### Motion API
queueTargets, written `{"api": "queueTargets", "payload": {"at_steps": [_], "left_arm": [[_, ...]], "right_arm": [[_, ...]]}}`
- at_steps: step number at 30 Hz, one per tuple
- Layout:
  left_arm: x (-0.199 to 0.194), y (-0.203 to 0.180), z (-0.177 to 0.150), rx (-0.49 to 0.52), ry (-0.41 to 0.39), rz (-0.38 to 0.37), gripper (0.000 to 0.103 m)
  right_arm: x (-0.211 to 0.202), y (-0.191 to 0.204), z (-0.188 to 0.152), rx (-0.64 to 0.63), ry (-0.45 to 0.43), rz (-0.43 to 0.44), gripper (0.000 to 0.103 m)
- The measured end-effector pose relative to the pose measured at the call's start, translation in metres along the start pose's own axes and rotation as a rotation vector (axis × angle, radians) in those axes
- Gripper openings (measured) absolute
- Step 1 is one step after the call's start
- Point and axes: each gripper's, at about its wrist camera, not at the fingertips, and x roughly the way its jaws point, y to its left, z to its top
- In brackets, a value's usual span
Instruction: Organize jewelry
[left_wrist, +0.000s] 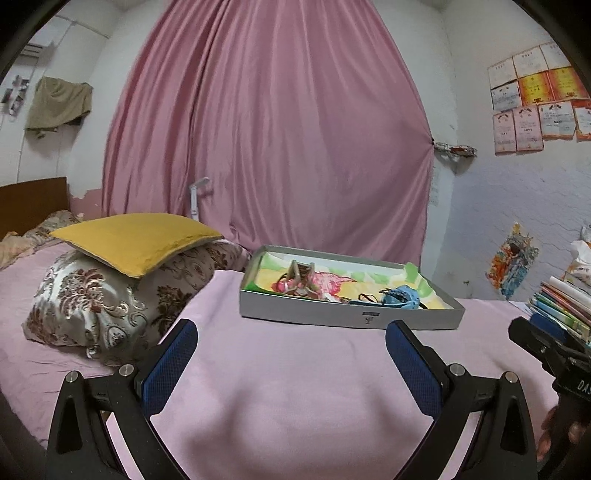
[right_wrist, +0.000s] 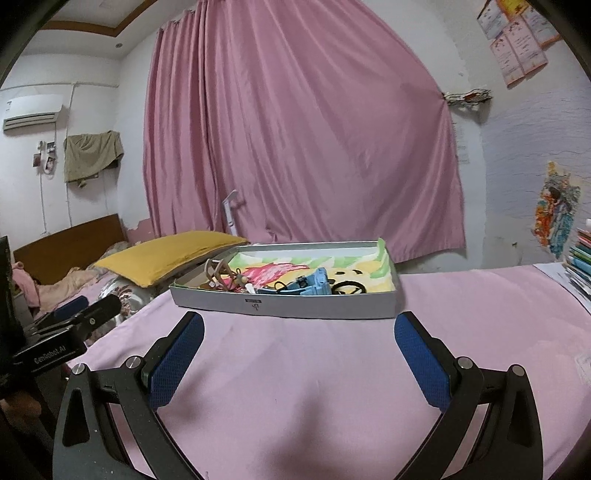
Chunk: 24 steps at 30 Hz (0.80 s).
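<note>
While your two grippers hover above the pink bedspread (left_wrist: 295, 369), a shallow grey tray (left_wrist: 347, 317) lies ahead of them on the bed, lined with a colourful printed sheet. Inside it you can see a tan hair claw (left_wrist: 301, 275) standing toward the left end, a light-blue hair claw (left_wrist: 400, 295) nearer the right, and a black hair tie (right_wrist: 347, 288) beside the blue piece; smaller items between them are too tangled to make out. Your left gripper (left_wrist: 291, 341) has its blue-padded jaws spread wide, with nothing between them, and the tray sits just beyond the fingertips, not touched. Your right gripper (right_wrist: 299, 330) is likewise spread wide and holding nothing, and the tray's near wall spans the gap just past its tips. A yellow cushion (left_wrist: 136, 242) rests on a patterned pillow (left_wrist: 110, 299) left of the tray, and a stack of books (left_wrist: 561, 302) sits at the bed's right edge, before a pink curtain (left_wrist: 273, 129).
</note>
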Motion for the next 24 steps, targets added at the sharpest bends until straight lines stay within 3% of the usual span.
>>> {"api": "queueTargets", "payload": {"at_steps": [12,24], "left_arm": [[-0.002,0.003,-0.019,-0.016,-0.034,-0.005,0.102],[0.0,0.003,-0.024,-0.024,-0.024,0.009,0.102]], "right_arm": [[-0.011,0.008,-0.017,-0.069,-0.086,-0.102,0.101],[-0.014,0.006,-0.016,-0.055,-0.09,-0.099,0.101]]}}
